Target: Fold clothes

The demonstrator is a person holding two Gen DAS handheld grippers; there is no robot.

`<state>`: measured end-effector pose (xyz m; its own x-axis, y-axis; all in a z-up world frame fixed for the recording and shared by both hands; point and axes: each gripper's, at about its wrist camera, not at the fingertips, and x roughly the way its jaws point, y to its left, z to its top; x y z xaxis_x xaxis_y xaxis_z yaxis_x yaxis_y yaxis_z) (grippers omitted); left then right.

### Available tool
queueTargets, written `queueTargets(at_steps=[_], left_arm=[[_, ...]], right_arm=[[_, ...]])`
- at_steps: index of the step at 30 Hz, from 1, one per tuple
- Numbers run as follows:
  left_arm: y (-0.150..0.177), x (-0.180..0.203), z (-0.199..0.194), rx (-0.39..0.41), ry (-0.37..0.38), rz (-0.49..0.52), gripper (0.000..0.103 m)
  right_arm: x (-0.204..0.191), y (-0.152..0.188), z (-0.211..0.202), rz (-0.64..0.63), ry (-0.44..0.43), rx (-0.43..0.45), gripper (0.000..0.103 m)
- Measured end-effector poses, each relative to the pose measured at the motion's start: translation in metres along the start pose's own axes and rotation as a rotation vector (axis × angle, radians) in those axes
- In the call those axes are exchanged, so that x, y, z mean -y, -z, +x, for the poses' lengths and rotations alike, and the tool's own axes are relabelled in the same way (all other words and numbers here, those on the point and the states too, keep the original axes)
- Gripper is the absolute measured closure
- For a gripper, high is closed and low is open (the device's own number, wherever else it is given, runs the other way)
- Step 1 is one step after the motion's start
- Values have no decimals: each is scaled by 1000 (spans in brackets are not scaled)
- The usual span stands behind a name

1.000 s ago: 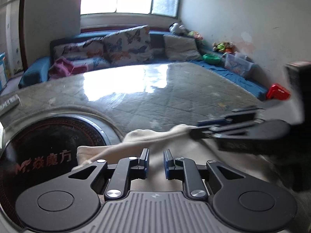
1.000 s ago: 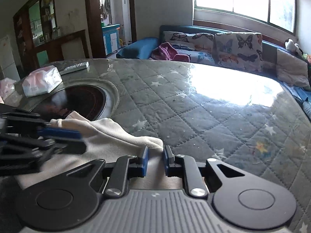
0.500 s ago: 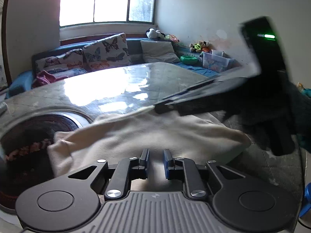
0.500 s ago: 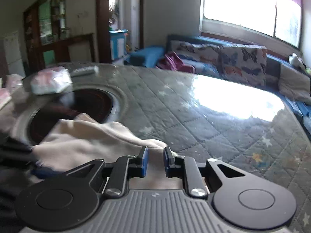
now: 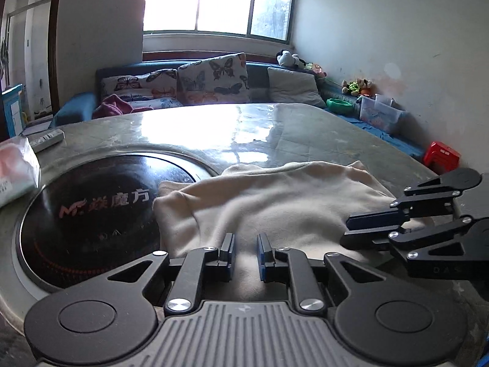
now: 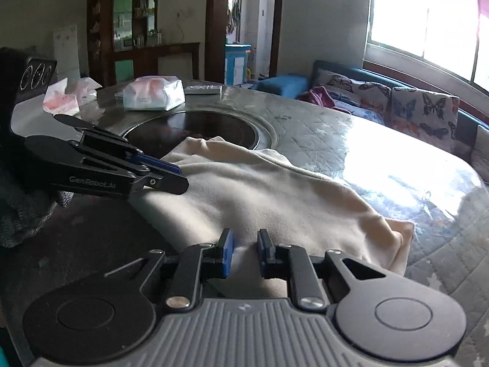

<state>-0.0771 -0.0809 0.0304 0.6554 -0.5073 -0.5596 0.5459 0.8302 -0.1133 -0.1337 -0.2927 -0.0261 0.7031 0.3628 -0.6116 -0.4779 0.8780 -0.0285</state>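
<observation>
My left claw [image 5: 243,253] and right claw [image 6: 243,252], both just lowered from a lift, pinch the cloth [image 5: 275,202] between near-closed fingers, and it now lies doubled ahead of me, one fold laid

A cream-coloured garment [image 5: 275,202] of soft fleecy cloth lies folded into a rumpled, roughly rectangular bundle on the quilted table [image 6: 336,128], one corner overlapping the dark round inset plate [image 5: 85,208].
</observation>
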Motion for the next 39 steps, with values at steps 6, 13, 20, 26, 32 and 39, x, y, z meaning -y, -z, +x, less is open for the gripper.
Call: queueTargets(at_steps=[6, 13, 20, 26, 32, 39], left_arm=[[7, -2, -2, -22, 33, -40, 86], [18, 19, -17, -45, 128, -58, 86], [21, 28, -23, -56, 176, -64, 86], [19, 23, -19, -56, 165, -63, 86], [14, 22, -24, -37, 149, -61, 85], [9, 10, -16, -32, 102, -79, 85]], right_arm=[[6, 8, -9, -14, -17, -9, 87], [9, 29, -40, 15, -5, -20, 87], [18, 49, -83, 154, 48, 34, 88], [44, 73, -97, 249, 147, 30, 88], [50, 66, -100, 249, 130, 52, 88], [64, 58, -80, 250, 141, 32, 88]])
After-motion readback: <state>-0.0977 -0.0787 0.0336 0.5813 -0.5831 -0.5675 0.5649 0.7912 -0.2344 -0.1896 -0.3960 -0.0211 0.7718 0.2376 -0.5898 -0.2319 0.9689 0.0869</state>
